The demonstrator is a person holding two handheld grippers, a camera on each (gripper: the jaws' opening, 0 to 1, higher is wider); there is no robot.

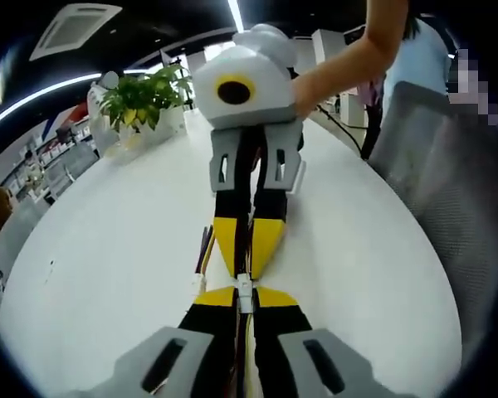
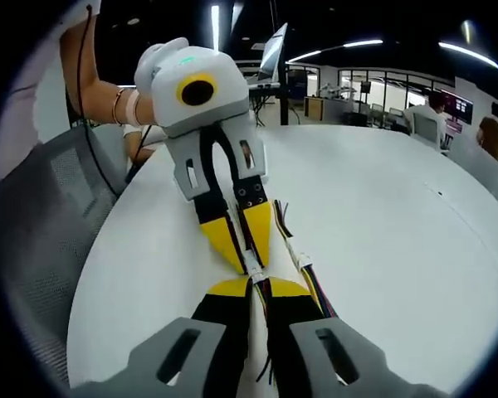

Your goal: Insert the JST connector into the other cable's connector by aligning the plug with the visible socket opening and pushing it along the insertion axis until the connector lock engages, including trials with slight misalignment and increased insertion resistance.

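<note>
With both grippers clamped on their cables, left gripper (image 1: 246, 296) faces right gripper (image 1: 247, 267) at 12 o'clock, white connector (image 1: 245, 292) between, axes collinear.

No legible text or labels.

Bright overhead strip lighting, fisheye-warped edges

White round table (image 1: 108, 249), potted plant (image 1: 145, 95), mesh chair (image 1: 448, 174).
</note>
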